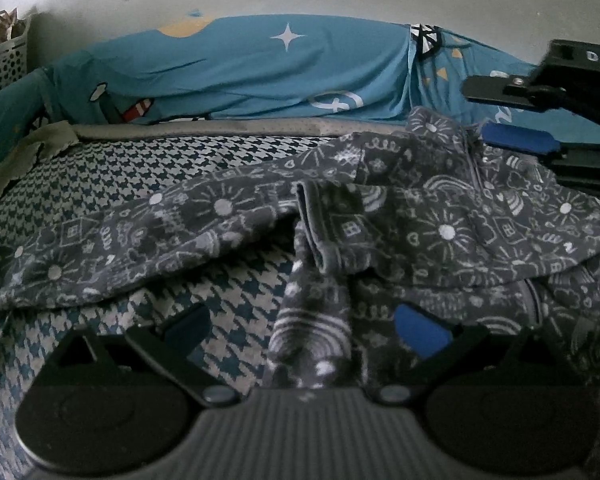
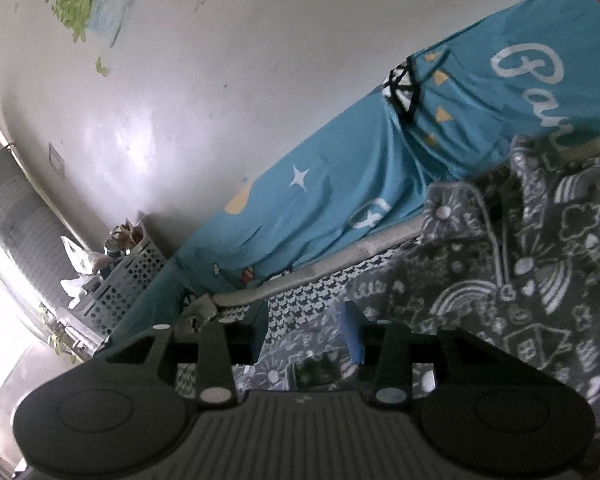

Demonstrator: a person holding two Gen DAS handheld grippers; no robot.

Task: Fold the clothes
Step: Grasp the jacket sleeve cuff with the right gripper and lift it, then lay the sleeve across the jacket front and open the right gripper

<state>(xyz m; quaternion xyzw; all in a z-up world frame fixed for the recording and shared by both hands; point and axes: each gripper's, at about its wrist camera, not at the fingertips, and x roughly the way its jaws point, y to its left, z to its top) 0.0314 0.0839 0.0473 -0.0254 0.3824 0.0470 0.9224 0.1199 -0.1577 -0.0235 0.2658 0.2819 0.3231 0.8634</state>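
A dark grey zip jacket with white doodle print (image 1: pixel 440 232) lies rumpled on a houndstooth sheet (image 1: pixel 148 164). One sleeve (image 1: pixel 120 240) stretches left. A strip of the jacket (image 1: pixel 312 332) hangs between my left gripper's (image 1: pixel 304 332) fingers, which stand wide apart, the blue pad (image 1: pixel 420 334) on the right. My right gripper (image 1: pixel 512 140) shows at the far right by the collar. In the right wrist view the jacket (image 2: pixel 520 280) fills the right side. My right gripper (image 2: pixel 304 340) is open with fabric lying between its fingers.
A teal printed cover (image 1: pixel 240 72) lies along the wall behind the bed, also in the right wrist view (image 2: pixel 340 184). A perforated white basket (image 2: pixel 128 272) stands at the left by the wall. A bright window sits at the far left in the right wrist view.
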